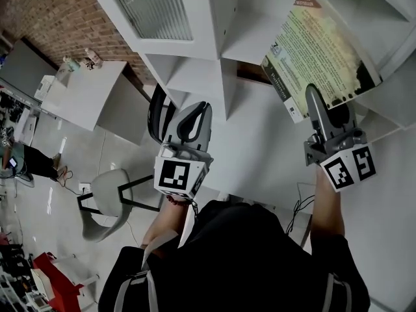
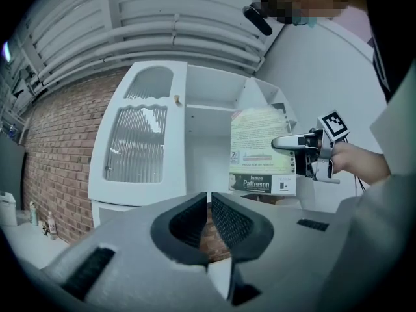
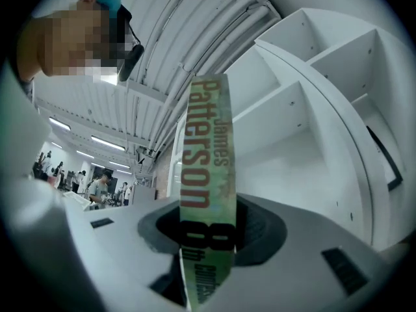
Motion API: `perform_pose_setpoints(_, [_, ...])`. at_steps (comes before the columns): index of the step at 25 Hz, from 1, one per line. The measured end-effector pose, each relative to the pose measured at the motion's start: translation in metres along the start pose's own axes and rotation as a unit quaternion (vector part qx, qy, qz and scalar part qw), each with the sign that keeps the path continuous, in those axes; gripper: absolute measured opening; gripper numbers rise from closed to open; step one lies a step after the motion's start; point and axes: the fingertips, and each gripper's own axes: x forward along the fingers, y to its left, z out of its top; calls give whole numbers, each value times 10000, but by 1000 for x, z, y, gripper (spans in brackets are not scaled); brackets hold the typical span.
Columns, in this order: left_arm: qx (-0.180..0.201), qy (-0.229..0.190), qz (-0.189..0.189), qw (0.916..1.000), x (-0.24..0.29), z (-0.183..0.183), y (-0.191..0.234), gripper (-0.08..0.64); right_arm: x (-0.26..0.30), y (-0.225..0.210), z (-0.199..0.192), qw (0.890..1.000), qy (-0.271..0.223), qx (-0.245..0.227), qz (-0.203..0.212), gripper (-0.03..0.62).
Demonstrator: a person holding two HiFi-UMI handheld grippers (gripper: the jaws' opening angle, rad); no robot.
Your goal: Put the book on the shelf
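Observation:
The book (image 1: 318, 51), a paperback with a pale green cover, is held up in front of the white shelf (image 1: 260, 38). My right gripper (image 1: 315, 96) is shut on its lower edge, and the book's far end reaches into an open compartment. In the right gripper view the spine (image 3: 211, 174) stands upright between the pads of the right gripper (image 3: 208, 239), with white compartments (image 3: 305, 109) to the right. The left gripper view shows the book (image 2: 260, 145) beside the open shelf bay (image 2: 208, 109). My left gripper (image 2: 208, 200) is shut and holds nothing; it hovers left of the book (image 1: 198, 109).
A cabinet door with ribbed glass (image 2: 136, 145) closes the shelf unit's left side. A brick wall (image 2: 58, 148) runs further left. On the floor below stand a white table (image 1: 84, 93) and a grey chair (image 1: 107, 200). People stand far off (image 3: 97, 184).

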Motion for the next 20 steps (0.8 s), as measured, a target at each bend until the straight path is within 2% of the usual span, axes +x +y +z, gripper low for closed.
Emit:
perform_pose_setpoints(6, [103,47,-22,9999,8,0,0,35,19,-10,4,9997,57,-191,-170,163])
perform_pose_setpoints(12, [26,128,-116,9998,42,1,36,35,94,-24,16,9991,130,-358,-212,163])
perform_pose_setpoints(20, [-57,-70,-146,9999,27,6,24,35,103,-26,16,9978,149,-531,-378,163])
